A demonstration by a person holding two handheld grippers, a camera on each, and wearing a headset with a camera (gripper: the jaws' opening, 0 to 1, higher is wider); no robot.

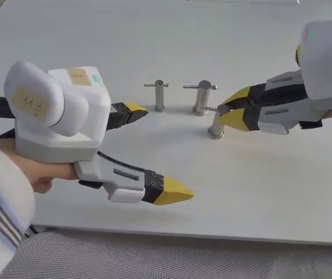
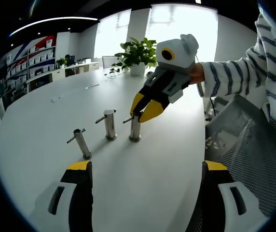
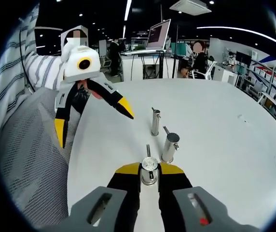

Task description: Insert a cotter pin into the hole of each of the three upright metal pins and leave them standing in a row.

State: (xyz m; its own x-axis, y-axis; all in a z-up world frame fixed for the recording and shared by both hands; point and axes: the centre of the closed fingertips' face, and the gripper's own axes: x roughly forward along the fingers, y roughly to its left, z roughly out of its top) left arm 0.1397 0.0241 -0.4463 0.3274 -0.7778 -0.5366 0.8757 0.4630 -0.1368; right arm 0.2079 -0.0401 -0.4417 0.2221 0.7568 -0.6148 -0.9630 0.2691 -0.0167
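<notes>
Three pins on a white table point(image 1: 259, 192), with the right gripper on the right one.
Nearest, at left: left gripper point(image 1: 154, 150), held over the near table edge, jaws wide apart, holding nothing. Farther, right of centre: right pin point(image 1: 216, 125), standing on the table, right cotter point(image 1: 209, 108) sticking out leftward just under its head. Right gripper point(image 1: 224, 110) reaches in from the right, jaws clamped on that pin's head, one yellow tip on each side. A little farther, to the left: middle pin point(image 1: 201, 100), upright, middle cotter point(image 1: 195, 87) through its top with ends showing on both sides. Leftmost: left pin point(image 1: 159, 97), upright, left cotter point(image 1: 153, 85) crossing it likewise. The three pins stand near one another, not touching.
</notes>
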